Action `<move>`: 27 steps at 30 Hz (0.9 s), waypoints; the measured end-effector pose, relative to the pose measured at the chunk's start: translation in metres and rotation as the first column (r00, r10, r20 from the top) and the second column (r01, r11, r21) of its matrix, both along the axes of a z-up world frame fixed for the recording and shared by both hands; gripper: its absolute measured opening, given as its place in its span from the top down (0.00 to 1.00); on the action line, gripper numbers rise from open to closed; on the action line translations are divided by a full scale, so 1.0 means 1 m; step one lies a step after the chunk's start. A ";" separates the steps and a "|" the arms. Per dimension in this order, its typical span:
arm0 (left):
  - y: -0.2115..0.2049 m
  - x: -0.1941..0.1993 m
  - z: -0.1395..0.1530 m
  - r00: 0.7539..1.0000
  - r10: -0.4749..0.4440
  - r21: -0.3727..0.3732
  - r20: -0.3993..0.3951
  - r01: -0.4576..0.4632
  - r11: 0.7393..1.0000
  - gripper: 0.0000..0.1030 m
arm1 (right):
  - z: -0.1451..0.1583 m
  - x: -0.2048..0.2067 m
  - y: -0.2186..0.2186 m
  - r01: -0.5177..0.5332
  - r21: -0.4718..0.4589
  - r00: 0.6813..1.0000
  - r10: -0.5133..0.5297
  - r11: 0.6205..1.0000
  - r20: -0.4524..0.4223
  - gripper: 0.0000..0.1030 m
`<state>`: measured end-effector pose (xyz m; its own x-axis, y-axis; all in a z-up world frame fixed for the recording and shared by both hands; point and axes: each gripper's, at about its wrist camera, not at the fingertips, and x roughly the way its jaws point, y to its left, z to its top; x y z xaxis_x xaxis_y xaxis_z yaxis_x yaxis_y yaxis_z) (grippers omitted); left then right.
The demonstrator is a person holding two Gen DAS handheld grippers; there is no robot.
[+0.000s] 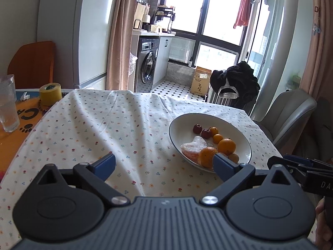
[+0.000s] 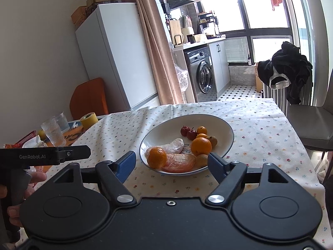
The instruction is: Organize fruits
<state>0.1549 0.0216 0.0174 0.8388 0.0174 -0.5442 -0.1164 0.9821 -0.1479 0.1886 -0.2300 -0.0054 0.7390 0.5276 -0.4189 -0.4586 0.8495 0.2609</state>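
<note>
A white plate (image 2: 225, 132) with a dark rim sits on the flowered tablecloth (image 1: 93, 129). On it lie two oranges (image 2: 201, 146), small kumquats (image 2: 202, 130), two little red fruits (image 2: 188, 133) and wrapped pomelo segments (image 2: 179, 162). The same plate (image 1: 181, 123) shows at the right in the left wrist view. My left gripper (image 1: 164, 163) is open above the cloth, left of the plate. My right gripper (image 2: 171, 164) is open just before the plate's near rim. Nothing is held between either pair of fingers.
A yellow tape roll (image 1: 50, 94) and a clear glass (image 1: 8, 104) stand at the table's left end on an orange mat. A grey chair (image 2: 312, 123) stands at the right edge. A fridge (image 2: 116, 54) and washing machine (image 2: 203, 75) are behind.
</note>
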 end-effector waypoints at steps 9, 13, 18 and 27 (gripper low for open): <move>-0.002 -0.032 0.009 1.000 0.011 0.017 0.005 -0.011 1.000 0.00 | 0.010 -0.027 -0.005 -0.006 -0.005 1.000 0.007 1.000 0.018 0.11; -0.003 -0.045 0.012 1.000 0.018 0.028 0.005 -0.018 0.999 0.00 | 0.015 -0.039 -0.006 -0.013 -0.008 1.000 0.013 1.000 0.025 0.05; -0.005 -0.061 0.016 1.000 0.019 0.040 -0.001 -0.019 0.999 0.00 | 0.021 -0.052 -0.007 -0.022 -0.010 0.999 0.023 1.000 0.028 0.00; -0.007 -0.088 0.018 1.000 0.015 0.068 -0.010 -0.014 0.998 0.00 | 0.029 -0.073 -0.013 -0.030 -0.017 0.999 0.030 0.999 0.012 0.00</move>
